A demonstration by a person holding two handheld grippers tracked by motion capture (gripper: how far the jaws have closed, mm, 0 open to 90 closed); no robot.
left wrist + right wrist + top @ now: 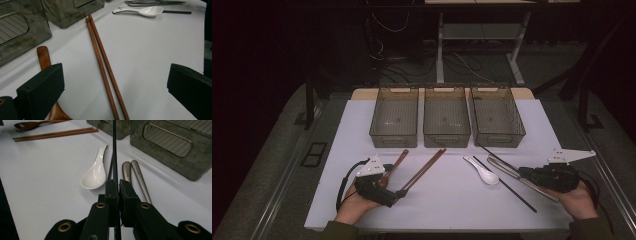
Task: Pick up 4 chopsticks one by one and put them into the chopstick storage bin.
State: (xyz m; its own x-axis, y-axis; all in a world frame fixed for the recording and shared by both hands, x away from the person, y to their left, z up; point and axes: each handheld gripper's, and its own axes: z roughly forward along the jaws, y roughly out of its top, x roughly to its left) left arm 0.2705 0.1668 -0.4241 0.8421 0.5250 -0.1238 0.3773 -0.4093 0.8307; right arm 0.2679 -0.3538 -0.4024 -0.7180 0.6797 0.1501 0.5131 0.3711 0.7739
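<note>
My left gripper (392,184) (116,80) stands open low over the white table, and the pair of brown chopsticks (424,169) (105,65) lies between its jaws untouched. A wooden spoon (394,165) (43,57) lies by its left jaw. My right gripper (523,172) (118,185) is shut on a thin black chopstick (497,157) (114,150) that points toward the bins. A second black chopstick (512,192) lies on the table beside it. A white ceramic spoon (482,170) (93,173) rests just left of the right gripper's jaws.
Three smoky see-through bins (394,140) (446,140) (499,140) stand in a row at the back of the white table. Two metal utensil handles (507,172) (136,173) lie right of the black chopstick. The table's front edge is close to both hands.
</note>
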